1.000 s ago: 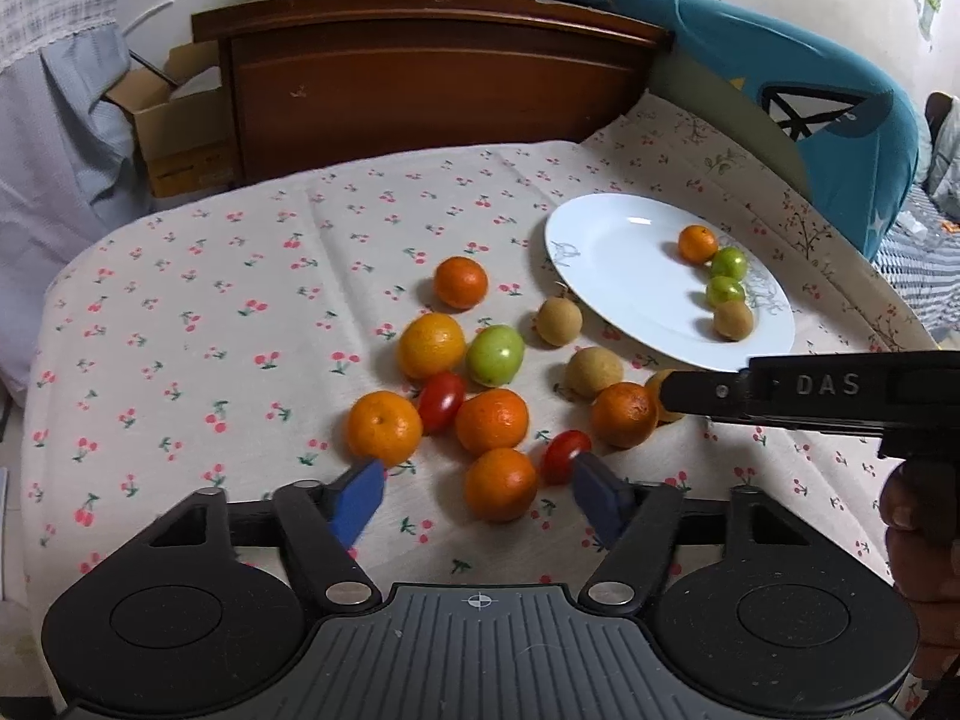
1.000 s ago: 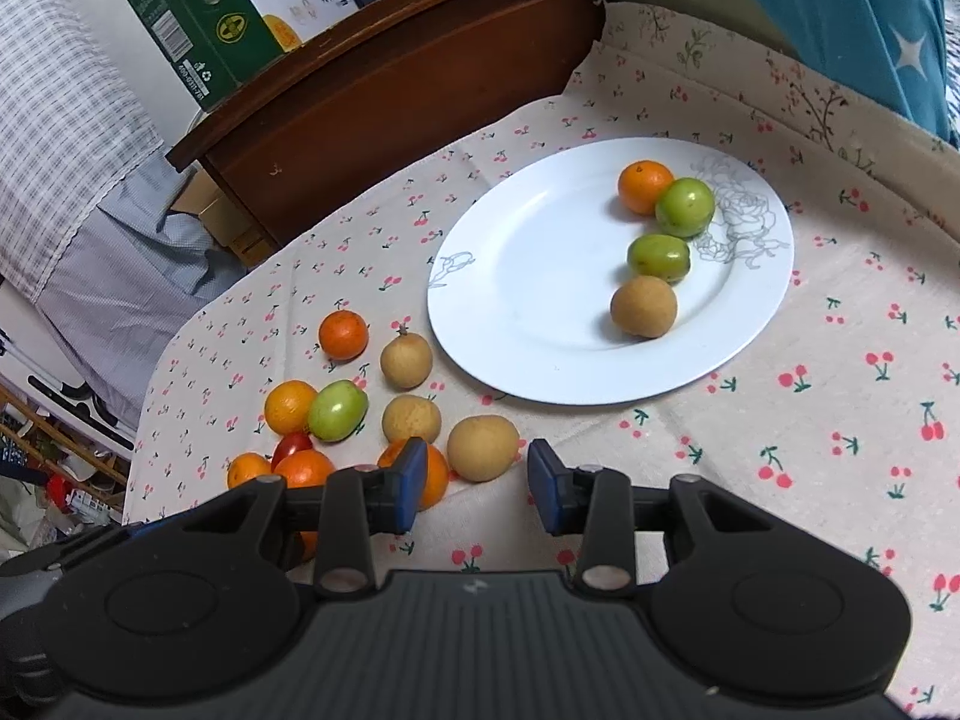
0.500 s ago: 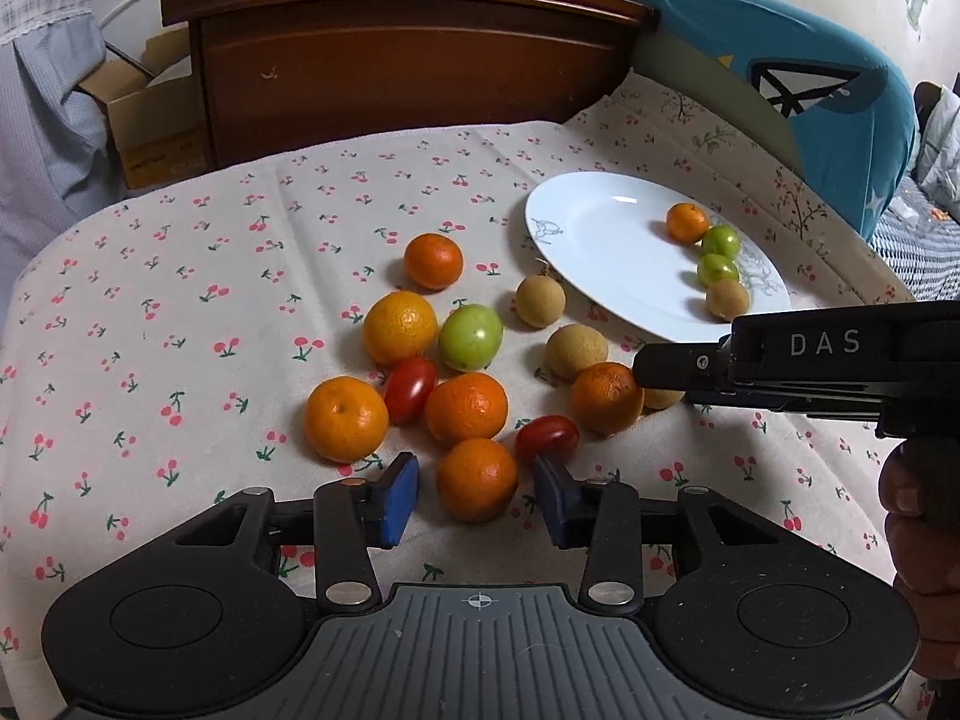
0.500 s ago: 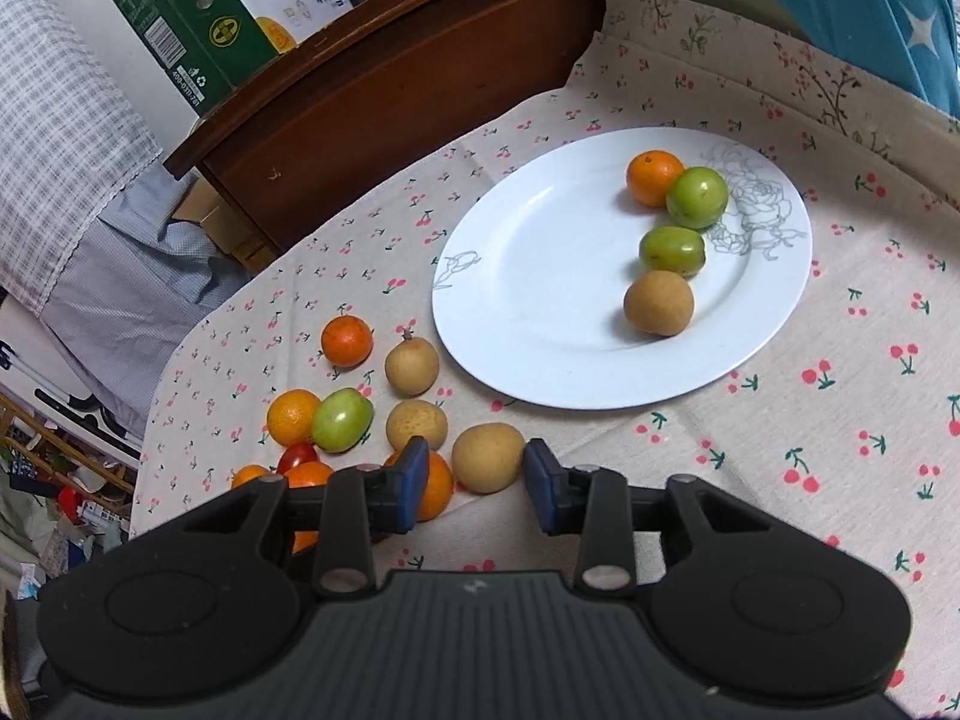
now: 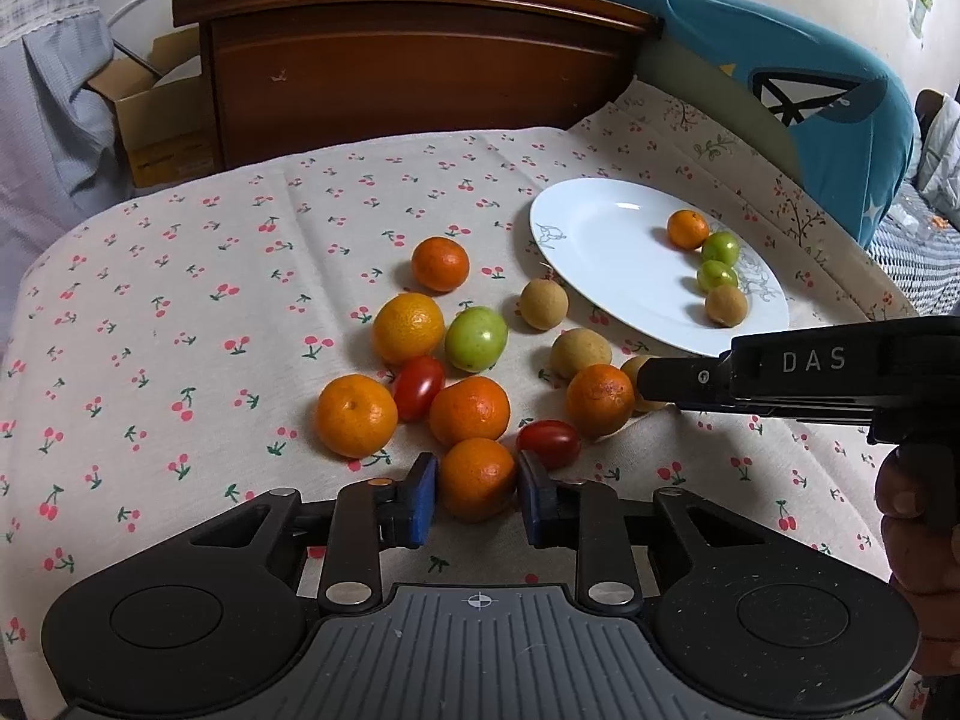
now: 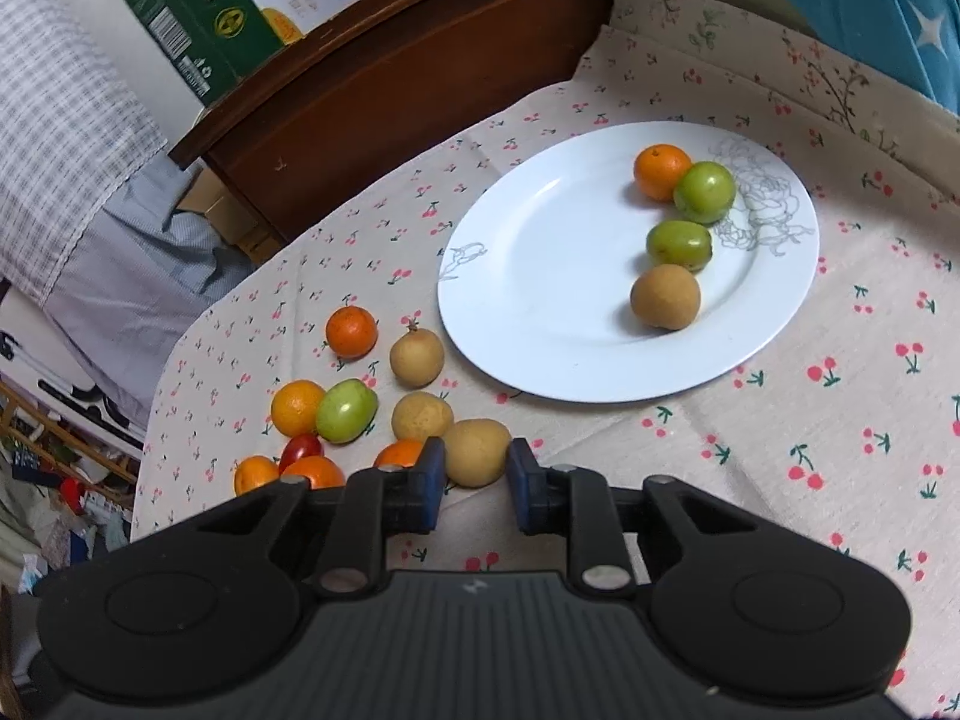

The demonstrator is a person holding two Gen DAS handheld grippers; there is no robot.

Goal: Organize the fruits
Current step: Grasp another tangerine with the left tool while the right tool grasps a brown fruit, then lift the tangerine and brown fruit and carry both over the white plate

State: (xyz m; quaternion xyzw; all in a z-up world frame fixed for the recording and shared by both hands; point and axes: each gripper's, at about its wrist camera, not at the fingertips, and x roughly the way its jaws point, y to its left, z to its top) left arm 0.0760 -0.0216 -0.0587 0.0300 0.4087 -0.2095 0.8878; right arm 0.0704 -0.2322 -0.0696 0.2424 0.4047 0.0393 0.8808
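On cherry cloth, left gripper (image 5: 474,495) jaws narrow round orange (image 5: 477,478) — right gripper (image 6: 475,480) jaws narrow round tan fruit (image 6: 477,452), contact unclear.

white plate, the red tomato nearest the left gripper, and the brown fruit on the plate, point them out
white plate (image 6: 540,276), right wrist view, bare centre
red tomato (image 5: 548,443), left wrist view, middle
brown fruit (image 6: 665,297), right wrist view, middle

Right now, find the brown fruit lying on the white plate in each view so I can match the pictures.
Left wrist view: the brown fruit is right of centre, nearest of the four on the white plate.
Right wrist view: the brown fruit is upper right, on the white plate, below two green fruits.
Shared landmark: the dark wooden headboard.
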